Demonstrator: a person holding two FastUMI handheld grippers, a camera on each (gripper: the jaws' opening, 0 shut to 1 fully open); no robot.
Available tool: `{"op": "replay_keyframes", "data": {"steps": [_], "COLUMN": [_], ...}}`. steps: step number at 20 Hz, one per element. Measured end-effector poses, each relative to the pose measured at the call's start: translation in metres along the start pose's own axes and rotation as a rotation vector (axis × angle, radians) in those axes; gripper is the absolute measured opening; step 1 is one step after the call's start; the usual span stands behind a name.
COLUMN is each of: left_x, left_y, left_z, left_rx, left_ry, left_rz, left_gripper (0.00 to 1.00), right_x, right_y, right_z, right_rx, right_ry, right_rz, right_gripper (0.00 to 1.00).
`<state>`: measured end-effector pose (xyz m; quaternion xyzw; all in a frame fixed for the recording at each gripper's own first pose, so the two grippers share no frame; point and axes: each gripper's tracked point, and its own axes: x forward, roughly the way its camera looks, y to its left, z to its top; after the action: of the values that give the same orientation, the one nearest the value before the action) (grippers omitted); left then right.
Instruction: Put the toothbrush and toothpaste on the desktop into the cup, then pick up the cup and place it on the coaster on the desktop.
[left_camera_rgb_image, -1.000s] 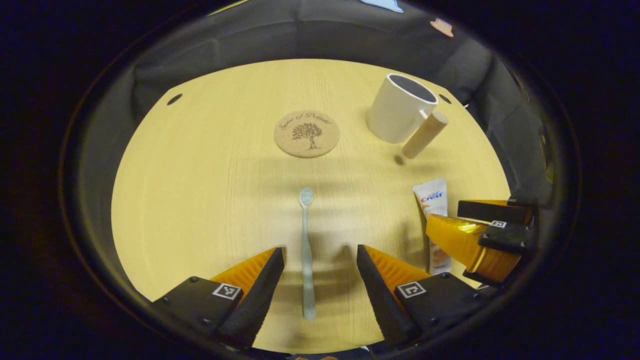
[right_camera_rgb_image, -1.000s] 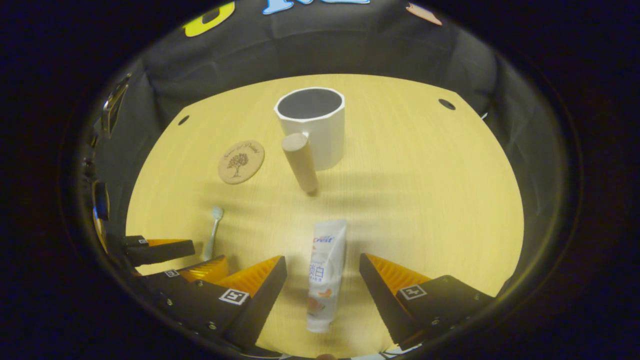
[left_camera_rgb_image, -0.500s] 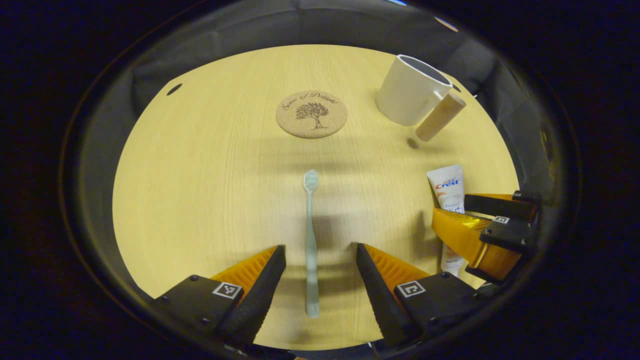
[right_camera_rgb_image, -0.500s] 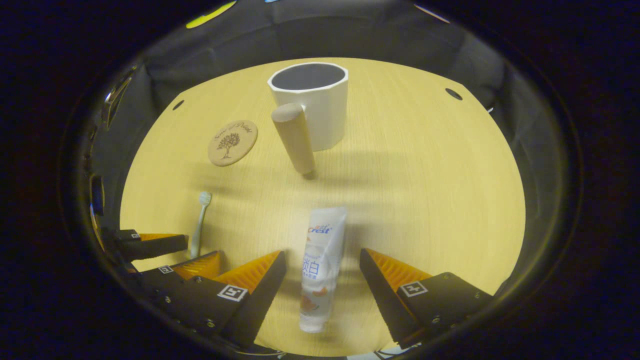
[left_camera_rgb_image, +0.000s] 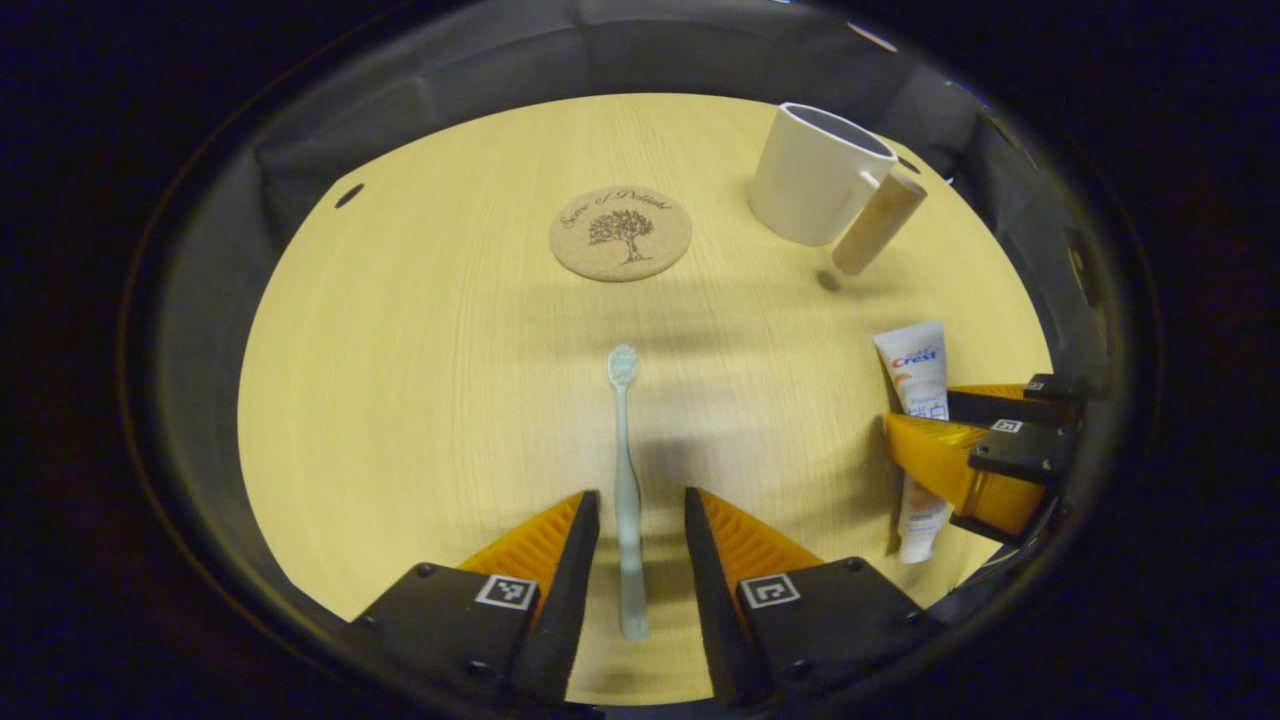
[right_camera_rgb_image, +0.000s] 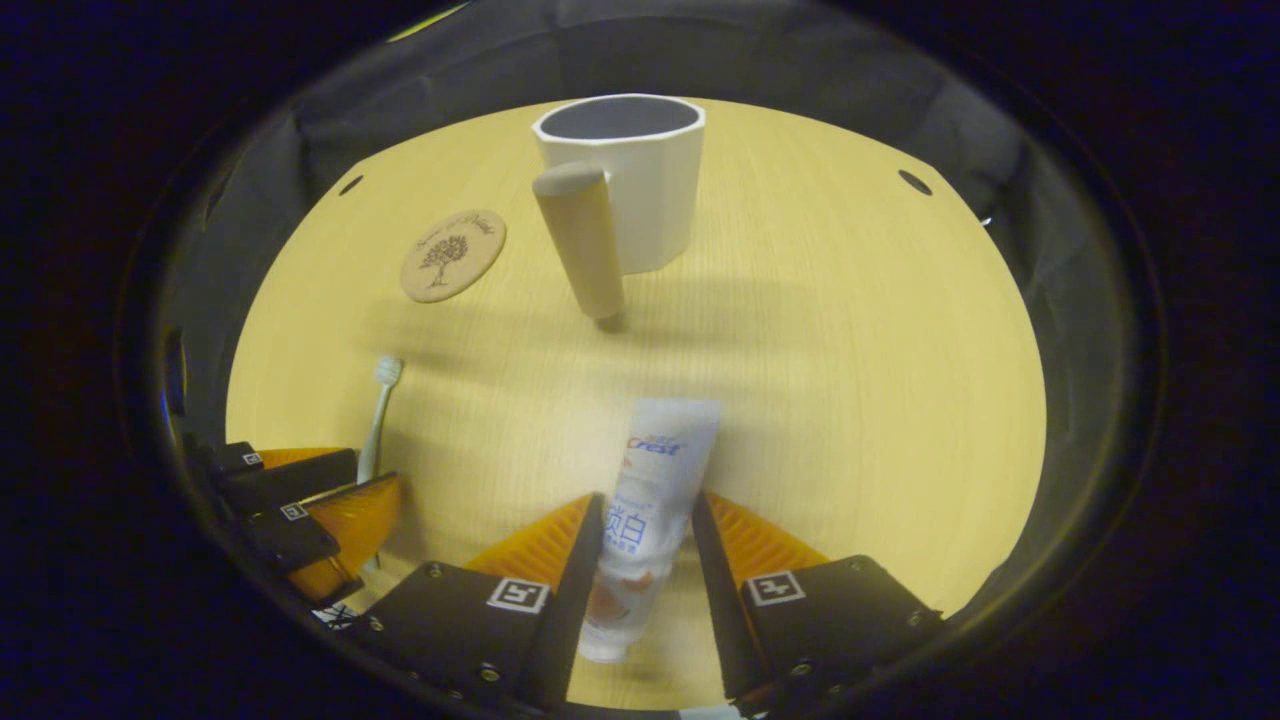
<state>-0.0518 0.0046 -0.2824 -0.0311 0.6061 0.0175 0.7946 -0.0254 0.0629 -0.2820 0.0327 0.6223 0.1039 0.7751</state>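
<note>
The slim pale-green plastic toothbrush (left_camera_rgb_image: 626, 500) is lying flat on the worktop (left_camera_rgb_image: 420, 380), bristle head pointing toward the coaster, with its handle running between the fingers of the left gripper (left_camera_rgb_image: 636, 540). These fingers are standing narrowly apart on either side of the handle, and a visible gap remains, so no grip is established. The toothbrush is judged light, stiff and smooth; a hold on the thicker lower handle is advisable, since the thin shaft is likely to pivot or slip under a loose pinch. The white soft-plastic toothpaste tube (right_camera_rgb_image: 645, 500) is lying on the worktop with its flat crimped end toward the cup, and the fingers of the right gripper (right_camera_rgb_image: 645, 545) are bracketing its middle closely; whether both are pressing on it cannot be told. The tube is judged light, pliable and slightly slick, so a moderate squeeze across the fuller middle is preferable to the tapering end. Farther off, the white faceted ceramic cup (right_camera_rgb_image: 640, 190) with a cylindrical wooden handle (right_camera_rgb_image: 582, 245) is standing upright and empty; it is probably the heaviest and most fragile item. The round cork coaster (left_camera_rgb_image: 620, 233) with a printed tree is lying well apart from the cup on the pale wood-grain surface.
</note>
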Motion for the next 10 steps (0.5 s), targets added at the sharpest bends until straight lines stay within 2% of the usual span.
{"op": "replay_keyframes", "data": {"steps": [1, 2, 3, 4, 5, 6, 7, 10], "left_x": [0.0003, 0.0010, 0.0007, -0.0005, 0.0005, -0.0004, -0.0014, -0.0016], "left_y": [0.0006, 0.0006, 0.0004, 0.0003, 0.0004, 0.0011, 0.0013, 0.0012], "left_z": [0.0007, 0.0010, 0.0012, 0.0013, 0.0044, 0.0018, -0.0012, 0.0025], "left_rx": [-0.004, -0.009, -0.007, 0.004, 0.001, 0.010, 0.015, 0.017], "left_ry": [0.001, -0.001, 0.001, 0.001, 0.003, -0.001, -0.002, -0.015], "left_rz": [0.002, 0.002, -0.001, -0.007, -0.004, -0.015, -0.025, -0.057], "left_gripper": [0.46, 0.40, 0.27, 0.26, 0.25, 0.17, 0.17, 0.14], "right_x": [-0.0013, -0.0021, -0.0020, -0.0019, -0.0027, -0.0033, -0.0043, -0.0048], "right_y": [-0.0011, -0.0007, -0.0006, -0.0003, -0.0011, 0.0000, 0.0007, 0.0015], "right_z": [0.0008, -0.0007, -0.0002, -0.0007, 0.0003, 0.0003, 0.0006, 0.0013], "right_rx": [-0.002, 0.016, 0.030, 0.035, 0.037, 0.054, 0.057, 0.066], "right_ry": [0.000, 0.009, 0.010, 0.015, 0.012, 0.012, 0.007, -0.007], "right_rz": [0.004, 0.017, 0.023, 0.031, 0.035, 0.042, 0.056, 0.082], "right_gripper": [0.56, 0.56, 0.45, 0.38, 0.41, 0.41, 0.36, 0.33]}}
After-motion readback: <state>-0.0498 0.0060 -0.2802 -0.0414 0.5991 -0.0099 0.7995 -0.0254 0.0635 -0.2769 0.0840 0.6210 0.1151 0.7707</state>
